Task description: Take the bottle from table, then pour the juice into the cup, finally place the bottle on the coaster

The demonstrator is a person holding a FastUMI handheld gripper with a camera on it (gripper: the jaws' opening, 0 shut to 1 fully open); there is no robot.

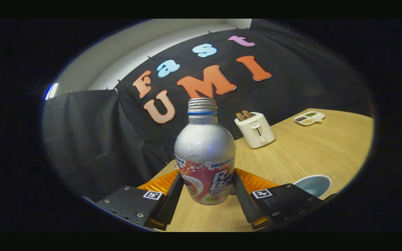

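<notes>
A silver bottle [205,146] with a pink and white label stands upright between my fingers. Its threaded neck is uncapped and carries a blue ring. My gripper [206,179] is shut on the bottle, with both fingers pressing on the label band at its lower body. The wooden table [305,153] shows under the bottle's base; I cannot tell whether the base touches it. A pale blue cup [313,184] stands on the table just beyond my right finger [243,195], its opening facing up.
A white toaster [255,130] with two slices in it stands beyond the bottle to the right, near the cloth wall. A small white divided dish [309,118] lies farther right at the table's back. The table's left edge runs close behind the bottle.
</notes>
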